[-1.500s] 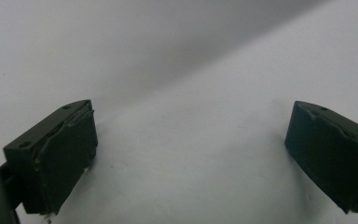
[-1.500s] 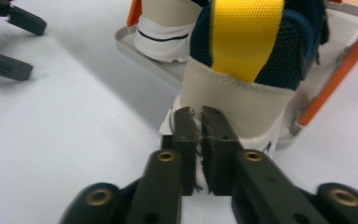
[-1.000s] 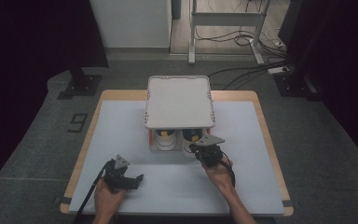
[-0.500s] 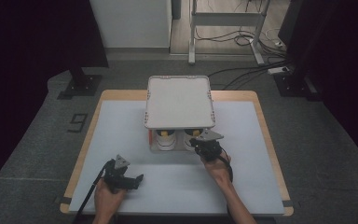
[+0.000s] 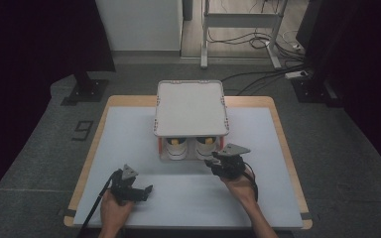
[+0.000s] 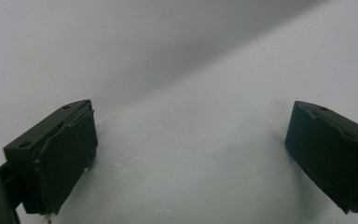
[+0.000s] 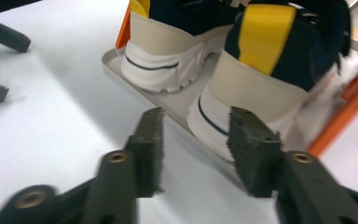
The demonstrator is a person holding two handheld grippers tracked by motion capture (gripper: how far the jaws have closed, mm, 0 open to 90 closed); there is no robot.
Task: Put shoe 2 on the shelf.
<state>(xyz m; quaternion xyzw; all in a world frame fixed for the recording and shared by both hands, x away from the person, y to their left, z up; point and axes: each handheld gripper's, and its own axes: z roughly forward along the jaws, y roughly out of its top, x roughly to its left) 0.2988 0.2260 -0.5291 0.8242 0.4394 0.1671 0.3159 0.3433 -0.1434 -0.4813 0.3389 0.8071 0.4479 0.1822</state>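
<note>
Shoes sitting heel-out in white box, just ahead of right gripper | high view: left gripper resting well apart | left gripper view: jaws standing wide over bare table | right gripper view: right gripper jaws just opening, gripping nothing, near shoe heel just beyond

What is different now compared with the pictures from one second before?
The right tongs have just been opening and have drawn back a little from the white-soled shoe with the yellow heel strap; nothing is between them. The left tongs and the white shoe box stayed put.
</note>
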